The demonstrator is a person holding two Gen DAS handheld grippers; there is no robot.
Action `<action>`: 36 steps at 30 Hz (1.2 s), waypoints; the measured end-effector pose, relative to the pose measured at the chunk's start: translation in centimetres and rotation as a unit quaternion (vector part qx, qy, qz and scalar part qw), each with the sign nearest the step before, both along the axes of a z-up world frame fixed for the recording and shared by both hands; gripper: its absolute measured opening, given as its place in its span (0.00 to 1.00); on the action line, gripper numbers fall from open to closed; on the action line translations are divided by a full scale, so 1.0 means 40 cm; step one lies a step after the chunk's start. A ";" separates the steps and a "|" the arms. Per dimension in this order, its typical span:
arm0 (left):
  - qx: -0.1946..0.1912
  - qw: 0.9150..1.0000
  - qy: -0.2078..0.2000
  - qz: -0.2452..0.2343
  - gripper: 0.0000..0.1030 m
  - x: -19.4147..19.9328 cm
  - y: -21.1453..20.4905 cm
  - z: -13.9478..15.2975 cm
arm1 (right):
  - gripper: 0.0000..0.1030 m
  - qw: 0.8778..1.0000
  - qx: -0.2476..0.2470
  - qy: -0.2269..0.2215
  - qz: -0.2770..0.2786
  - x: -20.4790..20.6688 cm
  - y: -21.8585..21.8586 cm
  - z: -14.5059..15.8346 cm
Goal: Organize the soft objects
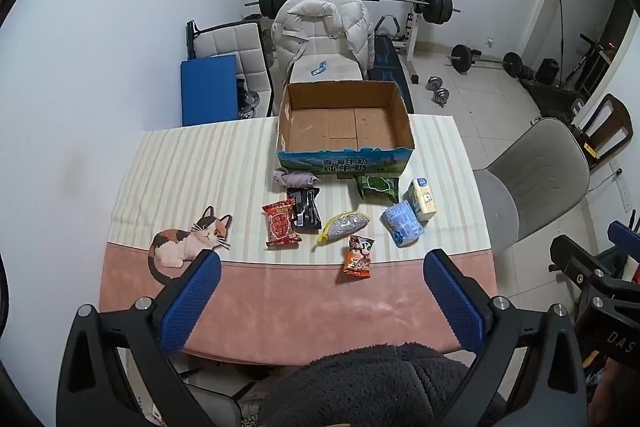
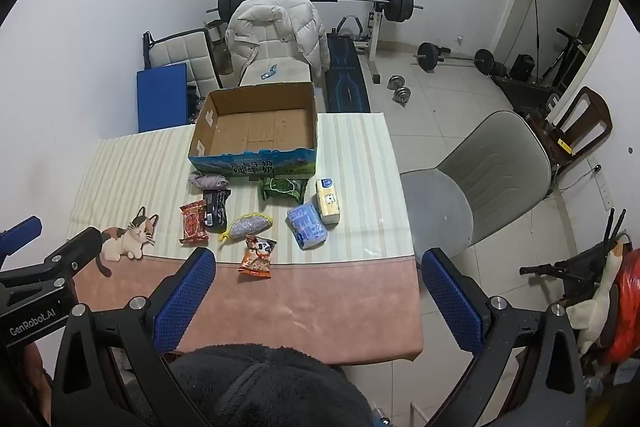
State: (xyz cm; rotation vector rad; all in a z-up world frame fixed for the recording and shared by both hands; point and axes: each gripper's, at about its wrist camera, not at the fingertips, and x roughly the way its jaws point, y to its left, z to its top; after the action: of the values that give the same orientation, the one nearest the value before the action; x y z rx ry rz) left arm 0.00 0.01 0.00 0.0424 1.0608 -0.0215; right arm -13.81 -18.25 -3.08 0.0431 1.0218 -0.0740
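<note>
I am holding my left gripper and right gripper fingers fully wide, gripping nothing, above the pink-clothed bench.

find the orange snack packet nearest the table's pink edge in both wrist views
Left wrist view: the orange snack packet lies right of centre, straddling the line where the striped cloth turns pink, between the open blue pads.
Right wrist view: the same packet sits left of centre, just right of the left pad.
Shared landmark: the empty cardboard box stands beyond it in both views.
</note>
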 end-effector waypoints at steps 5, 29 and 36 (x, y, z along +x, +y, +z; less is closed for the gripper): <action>0.002 1.000 0.003 0.001 1.00 -0.002 0.001 0.001 | 1.00 1.000 0.002 0.001 -0.001 0.002 -0.001 -0.002; -0.009 1.000 -0.001 0.006 1.00 0.007 0.016 0.010 | 1.00 1.000 0.003 -0.014 -0.005 0.008 -0.013 0.015; -0.007 1.000 -0.007 0.007 1.00 0.005 0.008 0.020 | 1.00 1.000 0.003 -0.017 -0.007 0.009 -0.018 0.021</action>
State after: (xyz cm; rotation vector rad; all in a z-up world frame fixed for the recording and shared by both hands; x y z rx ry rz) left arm 0.18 0.32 0.82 0.0228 1.0475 -0.0163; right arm -13.43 -18.98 -2.23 0.0569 0.9876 -0.0828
